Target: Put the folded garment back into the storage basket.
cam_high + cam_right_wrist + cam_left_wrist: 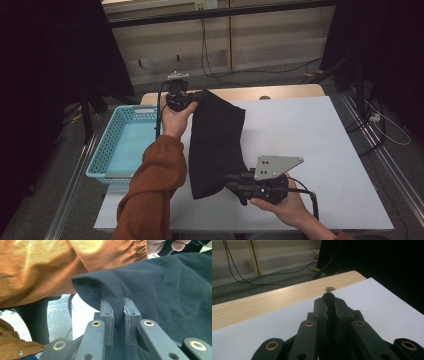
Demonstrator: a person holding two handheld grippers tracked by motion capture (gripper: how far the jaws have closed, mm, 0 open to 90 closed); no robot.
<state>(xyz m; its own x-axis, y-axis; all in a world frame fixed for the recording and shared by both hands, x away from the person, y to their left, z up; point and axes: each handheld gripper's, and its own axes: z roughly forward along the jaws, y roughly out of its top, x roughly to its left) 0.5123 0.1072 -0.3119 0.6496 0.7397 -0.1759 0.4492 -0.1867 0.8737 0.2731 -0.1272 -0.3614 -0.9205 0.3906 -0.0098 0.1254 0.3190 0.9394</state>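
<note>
A black cloth (217,140) hangs stretched between my two grippers above the white table (310,130). My left gripper (202,94) holds its far corner near the table's back edge. In the left gripper view the left gripper (330,300) is shut, with a thin strip of black cloth (329,295) pinched between the jaws. My right gripper (232,181) grips the near corner toward the front of the table. The right gripper view shows the right gripper (117,306) shut on a fold of the black cloth (170,285).
A light blue plastic basket (107,145) sits off the table's left side. A strip of bare wood (280,91) runs along the back edge. The person's orange sleeve (155,185) crosses the front left. Cables lie on the floor beyond.
</note>
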